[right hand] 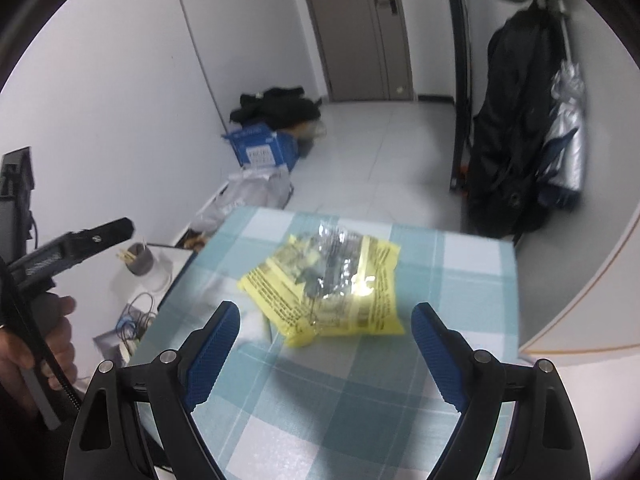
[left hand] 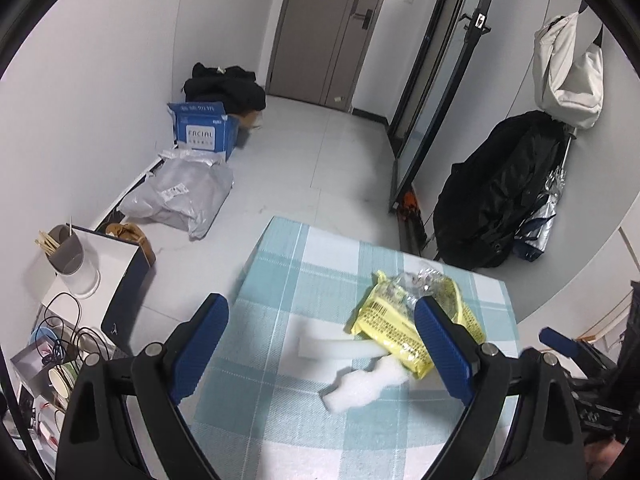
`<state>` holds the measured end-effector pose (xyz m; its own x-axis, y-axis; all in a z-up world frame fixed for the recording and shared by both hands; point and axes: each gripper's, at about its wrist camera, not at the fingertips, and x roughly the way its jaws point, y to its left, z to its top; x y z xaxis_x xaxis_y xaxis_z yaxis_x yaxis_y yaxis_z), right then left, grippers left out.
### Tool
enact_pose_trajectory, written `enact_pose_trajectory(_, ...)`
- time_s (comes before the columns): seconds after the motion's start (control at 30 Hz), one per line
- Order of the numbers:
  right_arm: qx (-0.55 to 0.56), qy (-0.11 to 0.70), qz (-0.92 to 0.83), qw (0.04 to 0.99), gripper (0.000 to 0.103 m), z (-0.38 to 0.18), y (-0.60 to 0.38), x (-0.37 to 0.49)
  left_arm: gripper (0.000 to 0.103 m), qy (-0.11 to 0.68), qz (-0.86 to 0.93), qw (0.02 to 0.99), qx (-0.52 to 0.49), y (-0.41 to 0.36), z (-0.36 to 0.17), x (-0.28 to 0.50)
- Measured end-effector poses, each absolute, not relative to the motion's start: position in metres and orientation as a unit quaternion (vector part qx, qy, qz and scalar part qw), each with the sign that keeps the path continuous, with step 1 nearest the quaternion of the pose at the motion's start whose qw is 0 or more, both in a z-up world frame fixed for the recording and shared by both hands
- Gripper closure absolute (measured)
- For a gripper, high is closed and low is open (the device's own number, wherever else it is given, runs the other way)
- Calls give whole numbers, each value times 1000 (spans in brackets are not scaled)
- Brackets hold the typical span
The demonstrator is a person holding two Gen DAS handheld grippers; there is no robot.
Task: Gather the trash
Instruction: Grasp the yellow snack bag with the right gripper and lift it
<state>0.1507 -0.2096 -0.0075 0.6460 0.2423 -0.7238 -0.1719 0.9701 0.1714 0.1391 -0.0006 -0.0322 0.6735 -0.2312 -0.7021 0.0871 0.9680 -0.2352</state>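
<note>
Right wrist view: the right gripper (right hand: pixel 324 344) hovers, jaws wide and empty, over a crinkled yellow wrapper (right hand: pixel 328 284) lying on the checked counter (right hand: pixel 360 400); it looks light, limp and slippery, best pinched at an edge. The left gripper (left hand: pixel 320 344) is likewise spread and empty above white foam scraps (left hand: pixel 360 388). A grey cup (left hand: pixel 64 248) holds wooden sticks.

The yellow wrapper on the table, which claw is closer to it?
Probably the left. The left claw has one finger overlapping the yellow wrapper; the right claw hovers open just short of it. Neither grips it.
</note>
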Motion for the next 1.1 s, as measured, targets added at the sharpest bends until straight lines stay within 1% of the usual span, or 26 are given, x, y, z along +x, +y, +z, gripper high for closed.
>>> enact_pose_trajectory(0.27, 54, 457, 96, 883, 15, -40, -211, 203, 11, 418, -78, 898, -112, 21, -40, 149)
enact_pose_trajectory(0.4, 29, 491, 75, 867, 17, -62, -217, 234, 11, 420, -75, 897, -114, 29, -41, 152)
enact_pose_trajectory(0.6, 38, 518, 79, 851, 19, -84, -227, 249, 11, 428, -76, 894, -107, 33, -47, 155)
enact_pose_trajectory(0.63, 42, 522, 83, 848, 23, -88, -228, 249, 11, 431, -76, 893, -104, 33, -49, 155)
enact_pose_trajectory(0.67, 44, 525, 83, 846, 24, -91, -229, 250, 11, 434, -76, 892, -103, 33, -50, 156)
enact_pose_trajectory(0.7, 45, 529, 83, 843, 29, -95, -230, 251, 11, 436, -77, 891, -104, 34, -52, 156)
enact_pose_trajectory(0.73, 49, 534, 83, 840, 36, -99, -231, 251, 11, 439, -77, 889, -104, 34, -53, 157)
enact_pose_trajectory(0.8, 65, 541, 92, 834, 44, -105, -233, 251, 11, 442, -76, 888, -104, 35, -54, 157)
enact_pose_trajectory(0.87, 65, 532, 92, 839, 50, -105, -231, 249, 11, 443, -77, 887, -104, 35, -54, 157)
enact_pose_trajectory(0.9, 64, 533, 98, 838, 58, -105, -229, 249, 11, 442, -76, 888, -103, 35, -54, 157)
enact_pose_trajectory(0.97, 59, 532, 100, 839, 63, -105, -227, 249, 11, 442, -76, 888, -101, 35, -53, 156)
enact_pose_trajectory(1.03, 61, 531, 104, 839, 75, -105, -228, 248, 11, 442, -75, 888, -99, 34, -53, 156)
enact_pose_trajectory(1.07, 64, 531, 103, 839, 77, -105, -229, 248, 11, 442, -75, 888, -99, 34, -53, 157)
enact_pose_trajectory(1.1, 67, 529, 101, 840, 82, -105, -230, 248, 11, 442, -75, 888, -99, 34, -53, 157)
